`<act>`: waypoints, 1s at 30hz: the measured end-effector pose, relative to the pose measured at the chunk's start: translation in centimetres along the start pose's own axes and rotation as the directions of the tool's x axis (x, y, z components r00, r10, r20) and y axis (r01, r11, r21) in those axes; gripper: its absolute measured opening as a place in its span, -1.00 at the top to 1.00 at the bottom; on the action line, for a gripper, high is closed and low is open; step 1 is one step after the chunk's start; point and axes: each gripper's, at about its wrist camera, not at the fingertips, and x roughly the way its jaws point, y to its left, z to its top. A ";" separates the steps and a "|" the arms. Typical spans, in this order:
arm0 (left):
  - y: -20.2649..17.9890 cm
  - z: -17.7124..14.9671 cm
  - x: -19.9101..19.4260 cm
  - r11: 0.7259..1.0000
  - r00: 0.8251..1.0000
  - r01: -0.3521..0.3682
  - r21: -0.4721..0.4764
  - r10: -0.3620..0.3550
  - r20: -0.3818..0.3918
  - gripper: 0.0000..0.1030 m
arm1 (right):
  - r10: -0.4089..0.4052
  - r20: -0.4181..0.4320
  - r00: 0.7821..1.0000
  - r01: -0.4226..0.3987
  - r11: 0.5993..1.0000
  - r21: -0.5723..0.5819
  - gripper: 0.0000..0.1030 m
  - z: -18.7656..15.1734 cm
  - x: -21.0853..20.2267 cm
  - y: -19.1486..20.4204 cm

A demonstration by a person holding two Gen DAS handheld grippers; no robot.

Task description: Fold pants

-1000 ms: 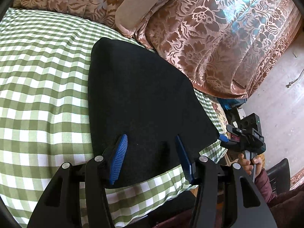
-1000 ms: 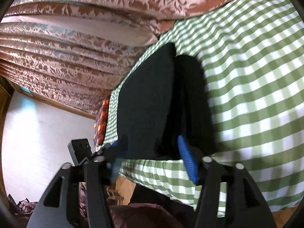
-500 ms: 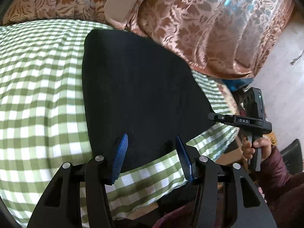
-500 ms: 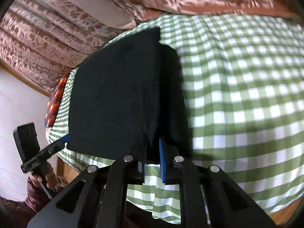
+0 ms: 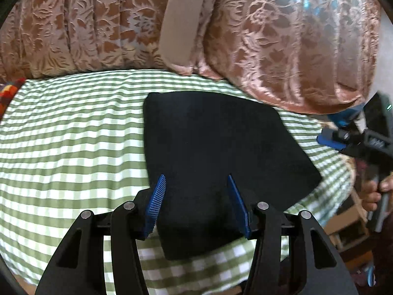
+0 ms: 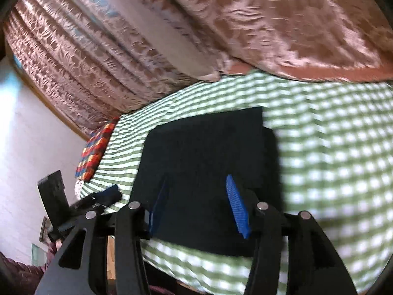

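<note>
Left wrist view: one folded black pants (image 5: 221, 147) ahead of the left hand-held gripper (image 5: 196, 201), jaws apart, empty. Right hand-held gripper (image 6: 196, 204) just reopened, empty too. No readable writing.

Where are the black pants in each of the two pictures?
Left wrist view: folded black pants lie center-right, behind the open left gripper.
Right wrist view: pants sit center, behind the open right gripper.
Shared landmark: the green checked cloth under them.

A green-checked cloth (image 5: 73, 132) covers the bed, backed by brocade bedding (image 5: 282, 36) (pinkish-brown, floral).
</note>
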 end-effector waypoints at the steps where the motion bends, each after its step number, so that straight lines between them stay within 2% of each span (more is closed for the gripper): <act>1: -0.1 -0.1 0.3 1.000 1.000 -0.015 -0.002 0.015 -0.008 0.01 | -0.029 -0.014 0.999 0.028 1.000 -0.003 0.00 0.1 1.2 0.3; 4: -0.2 -0.3 0.8 0.997 0.997 -0.073 0.004 0.073 -0.016 -0.11 | -0.097 -0.062 0.993 0.098 0.995 0.015 0.00 -0.3 3.8 -0.5; 6: -0.1 -0.7 1.1 0.997 0.996 -0.082 0.002 0.082 -0.032 -0.12 | -0.152 -0.089 0.984 0.156 0.987 0.037 0.01 -0.9 5.0 -1.8; 10: -0.1 -1.3 1.8 0.996 0.994 -0.089 0.003 0.089 -0.057 -0.12 | -0.131 -0.080 0.988 0.136 0.989 0.058 0.16 -1.9 5.2 -3.4; 16: 0.2 -1.7 2.0 0.995 0.994 -0.097 -0.018 0.095 -0.055 -0.19 | -0.115 -0.064 0.991 0.119 0.992 0.047 0.15 -1.7 4.9 -3.3; 18: 0.3 -1.7 1.8 0.995 0.994 -0.100 -0.019 0.099 -0.053 -0.22 | -0.113 -0.055 0.992 0.115 0.993 0.037 0.09 -1.6 4.5 -2.7; 20: 0.3 -1.6 1.7 0.994 0.993 -0.109 -0.014 0.108 -0.047 -0.22 | -0.122 -0.036 0.992 0.123 0.992 0.017 -0.03 -0.9 3.9 -2.1; 25: 0.5 -1.3 1.6 0.992 0.991 -0.126 -0.015 0.125 -0.042 -0.22 | -0.135 0.001 0.991 0.135 0.991 -0.011 -0.06 1.3 3.8 -1.1; 30: 0.8 -0.6 1.5 0.989 0.989 -0.147 -0.011 0.147 -0.036 -0.22 | -0.175 0.006 0.984 0.175 0.985 -0.001 -0.06 4.0 5.9 -1.7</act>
